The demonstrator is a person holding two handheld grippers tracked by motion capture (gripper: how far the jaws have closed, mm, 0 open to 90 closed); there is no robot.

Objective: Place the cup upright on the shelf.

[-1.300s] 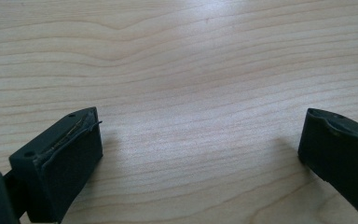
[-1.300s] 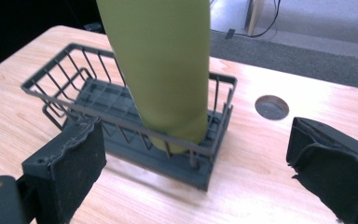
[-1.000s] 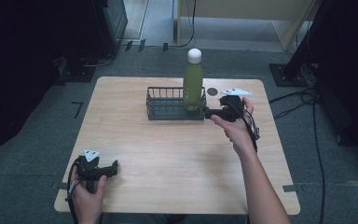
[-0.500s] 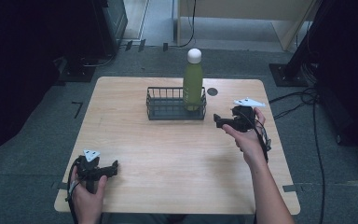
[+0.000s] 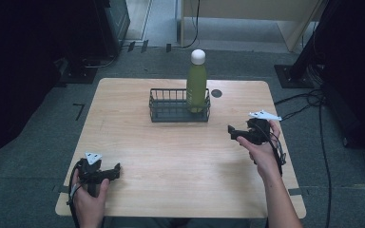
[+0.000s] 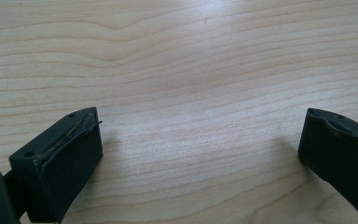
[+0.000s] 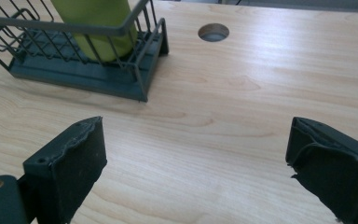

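Pale wood-grain counter [image 5: 180, 156] on grey carpet.
Your smooth green bottle [image 5: 196, 88] stands upright in the dark wire basket [image 5: 171, 110]; your right tongs [image 5: 232, 132] and left tongs [image 5: 118, 169] gape, empty.

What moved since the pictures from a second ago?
The right gripper pulled back from the green bottle, sliding away from the wire basket toward the person and the table's right edge. Its fingers are open and empty. The bottle stayed upright in the basket's right end, the basket kept its place, and the left gripper stayed near the table's front left corner, open.
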